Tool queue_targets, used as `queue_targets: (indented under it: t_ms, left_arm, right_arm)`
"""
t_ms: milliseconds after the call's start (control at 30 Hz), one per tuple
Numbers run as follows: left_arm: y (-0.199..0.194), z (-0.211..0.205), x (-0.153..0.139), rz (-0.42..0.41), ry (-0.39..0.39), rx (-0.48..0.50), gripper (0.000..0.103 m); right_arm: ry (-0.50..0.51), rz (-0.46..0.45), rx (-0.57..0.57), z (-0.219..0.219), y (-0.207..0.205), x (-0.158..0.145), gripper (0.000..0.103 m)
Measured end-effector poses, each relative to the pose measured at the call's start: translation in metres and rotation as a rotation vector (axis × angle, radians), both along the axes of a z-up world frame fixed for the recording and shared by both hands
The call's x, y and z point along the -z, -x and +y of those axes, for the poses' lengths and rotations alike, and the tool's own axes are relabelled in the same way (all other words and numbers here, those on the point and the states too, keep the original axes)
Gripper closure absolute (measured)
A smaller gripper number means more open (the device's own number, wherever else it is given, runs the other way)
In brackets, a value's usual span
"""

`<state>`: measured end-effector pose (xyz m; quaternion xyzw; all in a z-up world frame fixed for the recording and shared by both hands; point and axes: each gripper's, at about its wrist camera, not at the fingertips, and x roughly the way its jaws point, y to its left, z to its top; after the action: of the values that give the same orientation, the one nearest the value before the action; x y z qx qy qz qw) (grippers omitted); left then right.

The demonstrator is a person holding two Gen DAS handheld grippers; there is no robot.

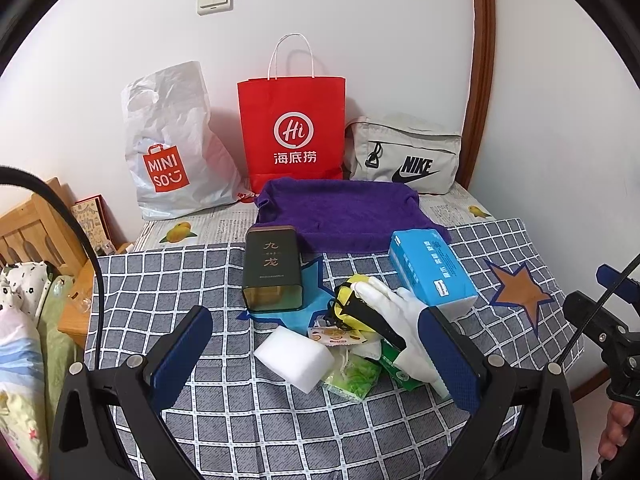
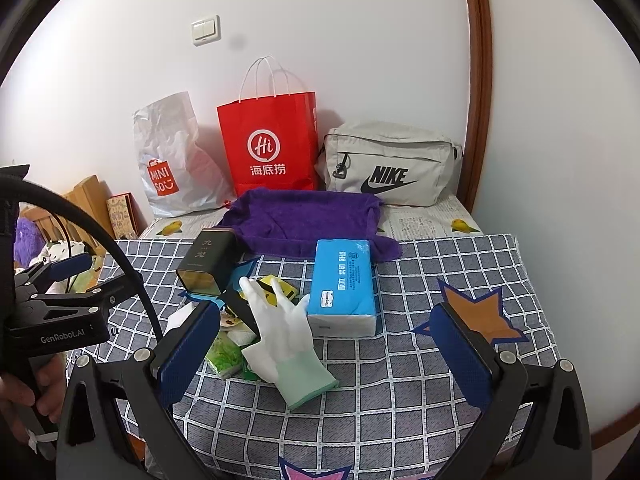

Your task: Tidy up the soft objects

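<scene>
A white glove (image 1: 394, 312) (image 2: 280, 332) lies on a small pile in the middle of the checked cloth. The pile holds a white sponge block (image 1: 294, 354), a green tissue packet (image 1: 352, 380) (image 2: 224, 356), a yellow and black item (image 1: 352, 304) (image 2: 276, 290) and small packets. A blue tissue pack (image 1: 432, 266) (image 2: 344, 280) lies to the right. A purple towel (image 1: 344, 212) (image 2: 308, 216) is spread behind. My left gripper (image 1: 320, 364) is open just in front of the pile. My right gripper (image 2: 326, 354) is open, with the glove between its fingers.
A dark tea tin (image 1: 272, 270) (image 2: 210, 262) lies left of the pile. A white MINISO bag (image 1: 172, 148), a red paper bag (image 1: 292, 128) and a grey Nike pouch (image 1: 404, 156) stand along the wall. A wooden bed frame (image 1: 36, 228) is at the left.
</scene>
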<state>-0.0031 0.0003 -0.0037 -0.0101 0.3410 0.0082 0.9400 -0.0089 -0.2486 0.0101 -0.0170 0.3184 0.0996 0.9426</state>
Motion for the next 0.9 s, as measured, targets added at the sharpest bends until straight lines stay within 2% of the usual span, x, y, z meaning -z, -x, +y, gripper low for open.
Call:
queue_targets:
  t_ms: [900]
  left_arm:
    - [-0.0002, -0.0022, 0.0003, 0.002, -0.007, 0.005, 0.000]
  right_arm:
    - [0.001, -0.008, -0.005, 0.0026, 0.0026, -0.0015, 0.000]
